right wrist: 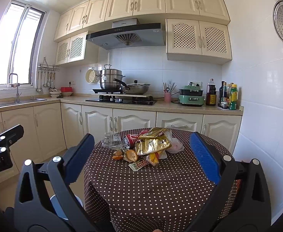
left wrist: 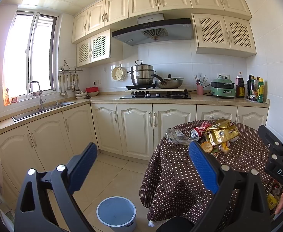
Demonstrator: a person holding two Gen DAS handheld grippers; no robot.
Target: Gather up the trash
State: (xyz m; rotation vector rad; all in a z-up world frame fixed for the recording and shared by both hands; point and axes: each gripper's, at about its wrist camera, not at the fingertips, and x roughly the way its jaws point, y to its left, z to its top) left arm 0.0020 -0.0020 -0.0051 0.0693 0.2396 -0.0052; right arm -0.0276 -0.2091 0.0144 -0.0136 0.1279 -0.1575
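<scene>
Both tools (left wrist: 143, 166) (right wrist: 141, 158) agape; trash pile (right wrist: 143, 147) untouched, seemingly.

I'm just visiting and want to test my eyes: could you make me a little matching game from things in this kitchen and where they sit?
Things:
1. gold snack bag
2. blue bin
3. steamer pot
4. green bottle

Places:
A. on the stove
B. far right of the counter
C. on the dotted table
D. on the floor beside the table

Pairs: 1-C, 2-D, 3-A, 4-B
</scene>
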